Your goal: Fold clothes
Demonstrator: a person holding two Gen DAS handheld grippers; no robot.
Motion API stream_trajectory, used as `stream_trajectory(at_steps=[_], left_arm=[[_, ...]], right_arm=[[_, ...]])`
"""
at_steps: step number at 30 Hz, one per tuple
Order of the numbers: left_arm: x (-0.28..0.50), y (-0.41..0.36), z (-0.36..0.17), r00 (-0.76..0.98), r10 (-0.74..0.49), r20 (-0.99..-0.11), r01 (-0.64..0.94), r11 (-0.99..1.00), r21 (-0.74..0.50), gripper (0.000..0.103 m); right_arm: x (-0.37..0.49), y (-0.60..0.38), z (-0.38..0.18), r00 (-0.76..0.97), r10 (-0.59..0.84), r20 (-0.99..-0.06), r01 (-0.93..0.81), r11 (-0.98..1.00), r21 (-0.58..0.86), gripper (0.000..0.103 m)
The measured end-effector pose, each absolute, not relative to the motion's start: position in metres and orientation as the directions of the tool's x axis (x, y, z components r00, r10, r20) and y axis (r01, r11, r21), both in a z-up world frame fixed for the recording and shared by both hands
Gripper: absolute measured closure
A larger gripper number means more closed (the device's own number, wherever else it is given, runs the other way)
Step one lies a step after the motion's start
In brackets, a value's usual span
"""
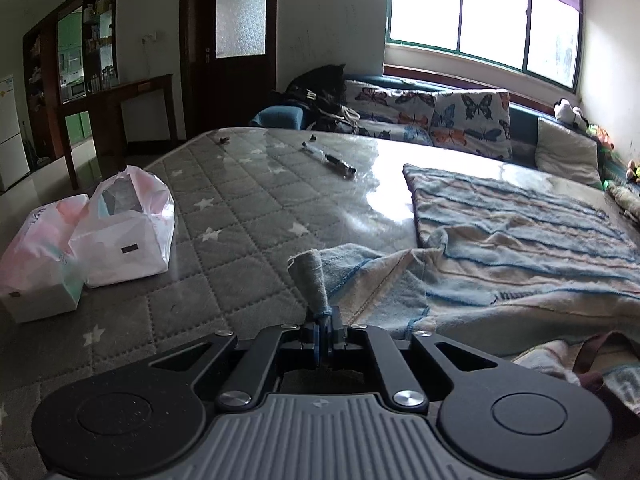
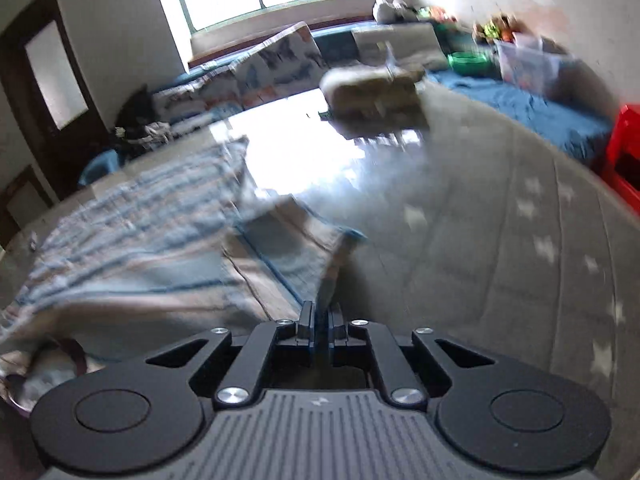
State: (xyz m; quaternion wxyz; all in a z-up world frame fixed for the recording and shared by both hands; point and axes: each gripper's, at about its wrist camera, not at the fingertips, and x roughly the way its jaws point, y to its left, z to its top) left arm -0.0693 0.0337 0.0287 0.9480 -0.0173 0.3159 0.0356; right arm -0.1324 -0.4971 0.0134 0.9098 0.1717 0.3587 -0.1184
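- Two pink-and-white bags [image 1: 120, 228] sat at the far left of the grey quilted surface [image 1: 224, 216], the nearer one touching the other.
- A pen [image 1: 330, 159] lay farther back on the glossy part of the surface, well apart from the bags.
- Behind the surface, butterfly-print cushions [image 1: 460, 116] lined a sofa under a bright window [image 1: 484, 16].
- The left gripper [image 1: 324, 316] had its jaws pressed together on a twisted corner of the striped cloth [image 1: 520, 232], and that corner stood up just beyond the jaws.
- The cloth, blue and cream, spread over the right half of the surface in the left wrist view, with its near edge folded over and rumpled.
- In the right wrist view, which was blurred, the right gripper [image 2: 320, 316] also pinched an edge of the cloth [image 2: 132, 248], its jaws nearly closed on the fabric.
- From there the cloth stretched away to the left, and a folded flap lay just ahead of the jaws.
- A pale bundle [image 2: 372, 88] sat at the far edge of the surface, and a red box [image 2: 626, 152] showed at the right margin.
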Motion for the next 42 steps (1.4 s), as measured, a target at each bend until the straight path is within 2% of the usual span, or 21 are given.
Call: stream_trajectory(at_steps=[4, 6, 8, 11, 19, 24, 30, 33, 37, 42], left_arm=[[-0.075, 0.038, 0.027, 0.792, 0.068, -0.606, -0.07, 0.997, 0.019, 0.086], [-0.077, 0.041, 0.027, 0.79, 0.079, -0.608, -0.073, 0.997, 0.034, 0.085], [-0.08, 0.043, 0.028, 0.788, 0.092, -0.608, -0.079, 0.996, 0.048, 0.074], [-0.086, 0.047, 0.031, 0.793, 0.105, -0.6, -0.084, 0.994, 0.063, 0.068], [-0.103, 0.044, 0.048, 0.824, 0.082, -0.561, -0.044, 0.996, 0.082, 0.067], [-0.108, 0.01, 0.057, 0.837, -0.066, -0.544, 0.115, 0.992, 0.056, 0.067], [-0.107, -0.05, 0.058, 0.791, -0.283, -0.542, 0.364, 0.93, 0.045, 0.067], [-0.105, -0.074, 0.051, 0.756, -0.343, -0.557, 0.453, 0.889, 0.067, 0.067], [-0.1, -0.093, 0.035, 0.708, -0.352, -0.612, 0.508, 0.856, 0.097, 0.067], [-0.099, -0.1, 0.027, 0.701, -0.348, -0.623, 0.522, 0.845, 0.116, 0.067]], right_arm=[[-0.139, -0.505, 0.02, 0.729, -0.122, -0.674, 0.361, 0.904, 0.227, 0.087], [-0.14, -0.51, 0.026, 0.739, -0.152, -0.656, 0.376, 0.902, 0.214, 0.087], [-0.14, -0.513, 0.033, 0.754, -0.185, -0.63, 0.386, 0.901, 0.198, 0.087], [-0.139, -0.512, 0.037, 0.77, -0.176, -0.613, 0.367, 0.909, 0.199, 0.087], [-0.125, -0.508, 0.012, 0.732, -0.134, -0.668, 0.346, 0.918, 0.195, 0.088], [-0.132, -0.505, 0.017, 0.728, -0.13, -0.673, 0.333, 0.926, 0.181, 0.087], [-0.128, -0.464, 0.037, 0.758, 0.018, -0.652, 0.136, 0.973, 0.185, 0.087], [-0.122, -0.437, 0.042, 0.751, 0.113, -0.65, 0.021, 0.981, 0.194, 0.087], [-0.114, -0.397, 0.045, 0.716, 0.24, -0.656, -0.136, 0.969, 0.206, 0.086], [-0.106, -0.351, 0.043, 0.659, 0.325, -0.678, -0.289, 0.942, 0.17, 0.077]])
